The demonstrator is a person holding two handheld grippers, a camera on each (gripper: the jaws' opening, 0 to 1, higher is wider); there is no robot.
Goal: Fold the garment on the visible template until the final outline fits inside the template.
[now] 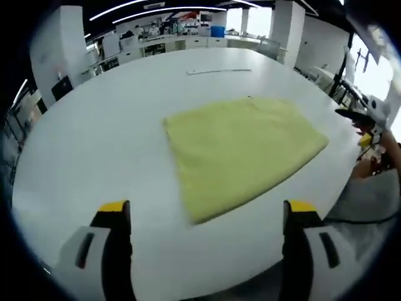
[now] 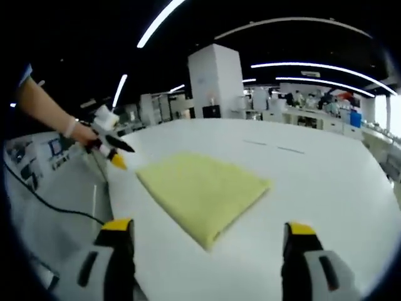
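Garment (image 1: 241,153) lies folded flat on the white table (image 1: 94,144); left gripper (image 1: 207,216) and right gripper (image 2: 210,235) hover released short of it, so next likely checking fit or another fold.

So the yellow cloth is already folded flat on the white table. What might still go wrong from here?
1. The yellow cloth lies close to the table edge on one side; a careless tug might drag it over.
2. Both hand-held grippers, left and right, are open and off the cloth, so a poor pinch may catch only the top layer and undo the fold.
3. No template outline is clear, so fit is hard to judge.
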